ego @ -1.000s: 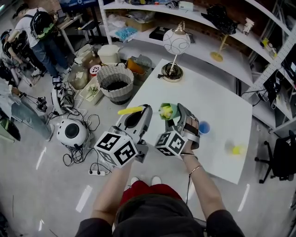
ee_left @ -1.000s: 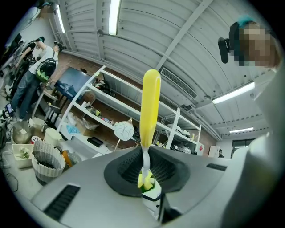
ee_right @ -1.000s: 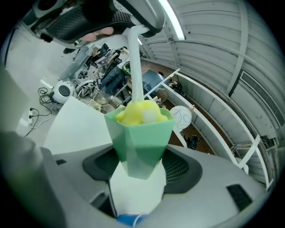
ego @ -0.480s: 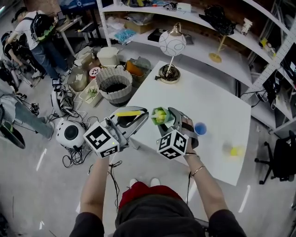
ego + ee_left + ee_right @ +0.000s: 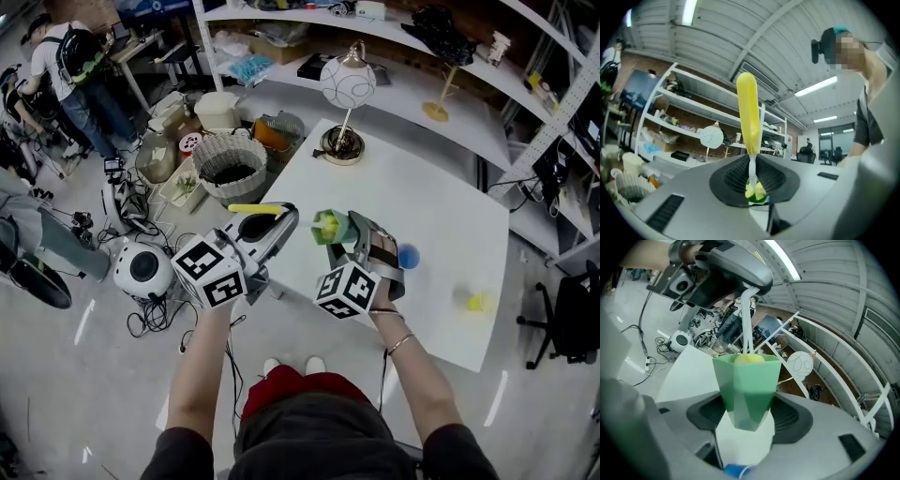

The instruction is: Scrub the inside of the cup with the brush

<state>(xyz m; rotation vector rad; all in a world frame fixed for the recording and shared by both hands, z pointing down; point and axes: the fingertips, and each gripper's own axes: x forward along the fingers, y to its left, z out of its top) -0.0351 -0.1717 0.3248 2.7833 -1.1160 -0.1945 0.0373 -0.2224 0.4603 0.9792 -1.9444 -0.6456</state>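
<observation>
step: scrubbing looks under way; the brush head sits in the cup mouth
left gripper (image 5: 281,221): fingers pinch brush (image 5: 749,112) at its white stem, yellow handle sticking out behind
right gripper (image 5: 343,234): fingers clamp green cup (image 5: 747,390) by its lower walls
cup place: held in the air over the near edge of the surface (image 5: 441,216)
next: likely push the head deeper and twist against the walls, with a firm cup grip

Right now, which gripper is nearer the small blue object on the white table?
Right. The right gripper, holding the green cup, is just beside the blue object; the left gripper, holding the brush, is farther left.
</observation>
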